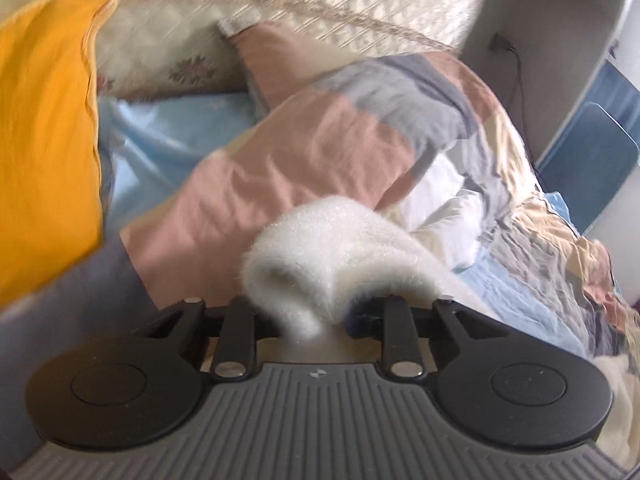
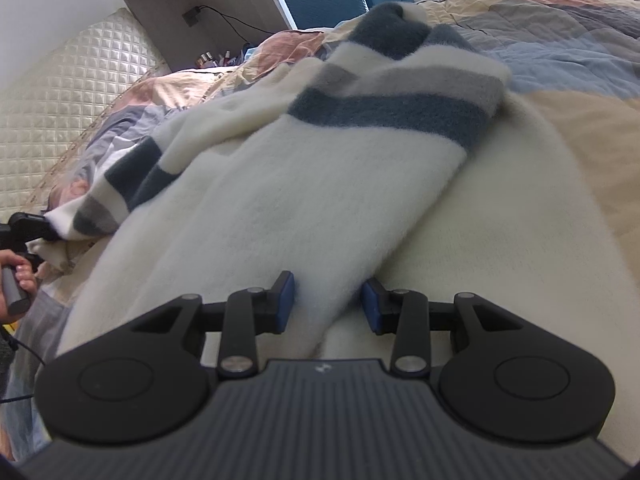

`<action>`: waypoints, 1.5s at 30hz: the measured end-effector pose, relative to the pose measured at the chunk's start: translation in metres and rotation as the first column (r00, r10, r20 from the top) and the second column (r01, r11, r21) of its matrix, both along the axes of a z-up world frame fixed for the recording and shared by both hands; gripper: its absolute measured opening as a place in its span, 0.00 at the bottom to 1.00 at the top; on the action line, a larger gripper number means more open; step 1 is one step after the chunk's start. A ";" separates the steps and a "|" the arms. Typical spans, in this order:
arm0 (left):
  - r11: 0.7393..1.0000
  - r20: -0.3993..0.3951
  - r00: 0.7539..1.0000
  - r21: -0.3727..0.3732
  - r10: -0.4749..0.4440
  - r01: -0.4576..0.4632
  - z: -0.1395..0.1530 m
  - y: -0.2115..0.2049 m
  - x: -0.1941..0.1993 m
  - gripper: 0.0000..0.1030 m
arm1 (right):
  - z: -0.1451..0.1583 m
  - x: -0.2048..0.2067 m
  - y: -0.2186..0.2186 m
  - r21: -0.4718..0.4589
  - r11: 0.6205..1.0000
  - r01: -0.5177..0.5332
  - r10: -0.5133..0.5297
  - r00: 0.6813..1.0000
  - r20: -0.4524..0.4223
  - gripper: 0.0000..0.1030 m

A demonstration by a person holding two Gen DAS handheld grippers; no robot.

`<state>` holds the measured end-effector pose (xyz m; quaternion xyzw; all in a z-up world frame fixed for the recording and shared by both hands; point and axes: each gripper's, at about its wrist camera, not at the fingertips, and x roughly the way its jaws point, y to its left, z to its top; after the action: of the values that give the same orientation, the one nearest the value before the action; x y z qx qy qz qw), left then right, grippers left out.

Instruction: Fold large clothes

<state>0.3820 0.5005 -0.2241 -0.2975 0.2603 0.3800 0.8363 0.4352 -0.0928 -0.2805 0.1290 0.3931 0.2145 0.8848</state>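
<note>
A thick, fuzzy white sweater [image 2: 280, 200] with blue and grey stripes lies spread across the patchwork quilt [image 2: 560, 40] of the bed, one sleeve folded over its body. The left tool [image 1: 320, 312] is clamped on a bunched roll of the white knit at a sleeve end, seen far left in the right wrist view. The right tool [image 2: 327, 304] has a thick fold of the hem between its pads [image 2: 285, 300], seemingly gripped. The knit looks soft, light and limp, so it should sag and stretch between grips; hems, cuffs and shoulder seams seem the surest holds. An orange cloth [image 1: 44, 120] hangs nearby.
</note>
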 end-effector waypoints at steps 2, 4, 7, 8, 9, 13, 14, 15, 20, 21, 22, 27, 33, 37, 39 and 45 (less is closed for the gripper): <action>0.998 -0.002 1.000 0.061 -0.030 0.030 0.022 -0.014 -0.002 0.24 | 0.000 0.000 -0.001 0.005 1.000 0.003 -0.003 1.000 -0.001 0.39; 0.978 -0.024 0.996 0.189 -0.087 0.090 0.051 -0.039 0.000 0.24 | 0.002 -0.001 -0.003 0.013 1.000 0.006 -0.006 1.000 0.000 0.39; 0.923 -0.030 0.982 0.337 -0.184 0.183 0.097 -0.081 -0.002 0.24 | 0.005 -0.005 -0.006 0.013 1.000 0.002 -0.002 1.000 0.014 0.39; 0.904 -0.029 0.976 0.373 -0.215 0.210 0.113 -0.096 -0.003 0.24 | 0.007 -0.006 -0.007 0.014 1.000 0.002 -0.002 1.000 0.020 0.39; 0.879 -0.033 0.967 0.411 -0.251 0.242 0.127 -0.112 -0.004 0.24 | 0.009 -0.009 -0.008 0.015 1.000 0.002 -0.002 1.000 0.028 0.39; 0.765 -0.067 0.914 0.526 -0.399 0.372 0.173 -0.184 -0.009 0.24 | 0.022 -0.018 -0.017 0.017 1.000 0.015 -0.016 0.997 0.070 0.39; 0.742 -0.072 0.896 0.534 -0.438 0.406 0.181 -0.203 -0.010 0.24 | 0.026 -0.020 -0.021 0.025 0.999 0.027 -0.029 0.996 0.079 0.39; 0.722 -0.077 0.878 0.538 -0.472 0.436 0.187 -0.221 -0.012 0.24 | 0.030 -0.023 -0.027 0.039 0.999 0.037 -0.040 0.996 0.084 0.39; 0.638 -0.114 0.785 0.517 -0.609 0.571 0.199 -0.309 -0.019 0.24 | 0.050 -0.037 -0.059 0.114 0.990 0.086 -0.099 0.990 0.105 0.39; 0.628 -0.121 0.768 0.503 -0.629 0.594 0.196 -0.325 -0.019 0.24 | 0.053 -0.041 -0.064 0.119 0.989 0.089 -0.103 0.988 0.113 0.39; 0.619 -0.127 0.750 0.484 -0.649 0.618 0.192 -0.340 -0.018 0.24 | 0.055 -0.044 -0.069 0.122 0.988 0.091 -0.106 0.987 0.120 0.39; 0.604 -0.142 0.681 0.358 -0.718 0.712 0.138 -0.412 -0.012 0.25 | 0.060 -0.053 -0.087 0.142 0.983 0.113 -0.130 0.985 0.113 0.39; 0.692 -0.148 0.700 0.108 -0.699 0.714 0.036 -0.453 -0.009 0.25 | 0.059 -0.056 -0.103 0.173 0.976 0.134 -0.152 0.984 0.094 0.39; 0.735 -0.146 0.726 -0.015 -0.672 0.678 -0.020 -0.455 -0.013 0.26 | 0.054 -0.054 -0.109 0.186 0.973 0.140 -0.155 0.985 0.071 0.39; 0.725 -0.144 0.719 0.012 -0.680 0.688 -0.022 -0.457 -0.018 0.27 | 0.052 -0.053 -0.108 0.194 0.972 0.132 -0.146 0.987 0.061 0.39; 0.687 -0.096 0.680 -0.068 -0.727 0.724 0.008 -0.443 -0.035 0.71 | 0.051 -0.050 -0.102 0.185 0.974 0.128 -0.139 0.989 0.049 0.39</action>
<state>0.3470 0.0575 -0.2156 -0.1578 0.4092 0.0314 0.8982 0.3850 -0.1951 -0.2299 0.2284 0.3349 0.1932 0.8935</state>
